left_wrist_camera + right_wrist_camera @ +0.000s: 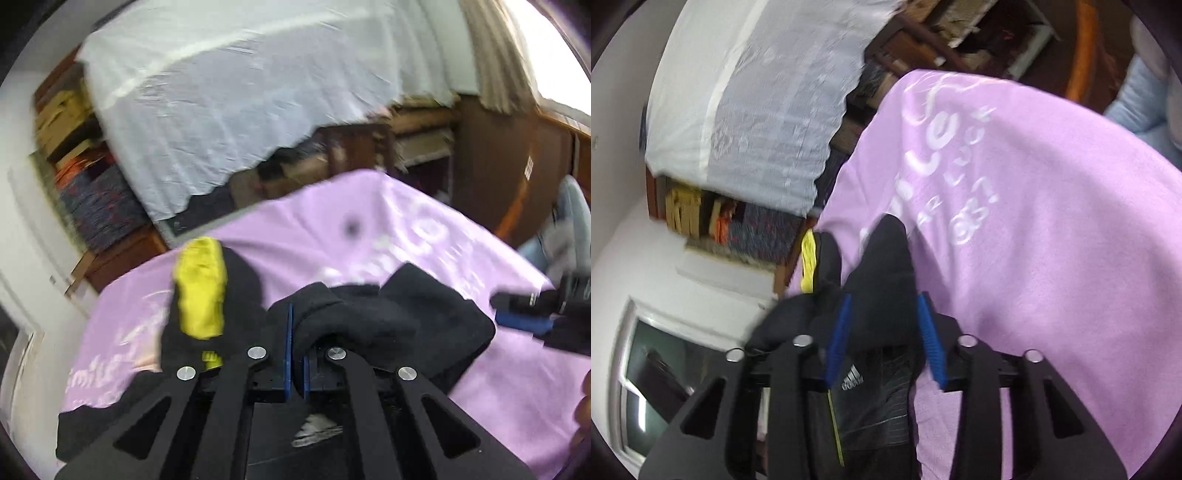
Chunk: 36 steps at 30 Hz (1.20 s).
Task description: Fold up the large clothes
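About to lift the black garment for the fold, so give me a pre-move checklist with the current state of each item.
1. Left gripper shut on black garment: ok.
2. Right gripper has cloth between its fingers: ok; firmly pinched: cannot tell.
3. Garment lies on the purple sheet: ok.
4. Yellow trim clear of both grippers: ok.
5. Garment spread flat: not ok, bunched.
6. Sheet edge clear of clutter beyond: cannot tell.

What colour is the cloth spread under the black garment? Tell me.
Lilac-pink cloth with white lettering, clearest in the right wrist view.
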Each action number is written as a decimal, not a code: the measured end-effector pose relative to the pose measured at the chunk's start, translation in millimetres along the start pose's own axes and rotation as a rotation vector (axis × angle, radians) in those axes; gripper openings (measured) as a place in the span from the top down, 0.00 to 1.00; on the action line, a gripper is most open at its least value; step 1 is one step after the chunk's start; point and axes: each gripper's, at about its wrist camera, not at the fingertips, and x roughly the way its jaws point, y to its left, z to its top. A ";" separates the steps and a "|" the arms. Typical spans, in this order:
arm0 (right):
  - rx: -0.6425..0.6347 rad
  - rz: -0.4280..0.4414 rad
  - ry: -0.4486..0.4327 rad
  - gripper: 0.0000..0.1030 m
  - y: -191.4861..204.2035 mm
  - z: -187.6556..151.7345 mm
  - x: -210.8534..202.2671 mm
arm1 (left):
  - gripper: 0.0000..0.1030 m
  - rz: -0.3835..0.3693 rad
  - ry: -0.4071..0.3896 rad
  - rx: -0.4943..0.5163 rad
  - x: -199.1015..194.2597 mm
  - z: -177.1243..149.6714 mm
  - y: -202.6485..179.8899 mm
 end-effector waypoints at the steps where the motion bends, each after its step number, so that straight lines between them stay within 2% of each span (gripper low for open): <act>1: -0.028 -0.002 0.017 0.74 5.2 -3.3 5.6 | 0.96 0.008 -0.010 -0.023 -6.3 -0.8 13.9; 4: -0.129 -0.023 0.067 0.81 24.2 -17.5 24.0 | 0.95 0.046 -0.024 -0.107 -25.1 -15.5 59.0; 6: -0.210 -0.056 0.099 0.83 37.1 -30.0 38.1 | 0.93 0.058 -0.003 -0.161 -29.3 -33.8 84.1; 7: -0.244 -0.071 0.117 0.84 42.2 -36.0 44.7 | 0.85 0.059 0.016 -0.177 -28.6 -45.0 92.8; 8: -0.280 -0.090 0.137 0.85 47.5 -43.1 52.0 | 0.62 0.071 0.048 -0.187 -24.7 -60.6 102.0; 10: -0.360 -0.147 0.185 0.87 56.7 -59.6 69.2 | 0.36 0.106 0.091 -0.201 -19.0 -83.2 112.8; 11: -0.390 -0.214 0.218 0.88 56.3 -68.6 80.3 | 0.34 0.111 0.117 -0.214 -14.6 -96.0 120.3; 13: -0.384 -0.266 0.249 1.00 49.1 -73.1 91.2 | 0.33 0.082 0.170 -0.261 -7.5 -112.4 136.6; 16: -0.330 -0.240 0.266 1.00 40.0 -65.4 90.9 | 0.26 0.004 0.207 -0.404 -6.6 -127.0 168.2; 18: -0.304 -0.220 0.274 1.00 35.4 -63.0 91.5 | 0.24 -0.060 0.212 -0.492 -7.7 -130.9 184.0; 21: -0.319 -0.227 0.273 1.00 35.6 -65.2 93.0 | 0.22 -0.174 0.208 -0.602 -12.6 -138.7 201.3; 23: -0.322 -0.229 0.273 1.00 36.7 -67.9 92.6 | 0.16 -0.241 0.212 -0.666 -14.7 -147.3 212.2; 26: -0.318 -0.226 0.274 1.00 37.9 -67.7 94.2 | 0.14 -0.279 0.267 -0.737 -9.8 -165.1 226.8; 29: -0.321 -0.228 0.275 1.00 38.3 -67.4 94.3 | 0.14 -0.315 0.319 -0.766 -6.0 -179.0 228.9; 36: -0.315 -0.225 0.277 1.00 34.7 -64.7 92.7 | 0.13 -0.286 0.255 -0.806 -16.9 -182.4 250.5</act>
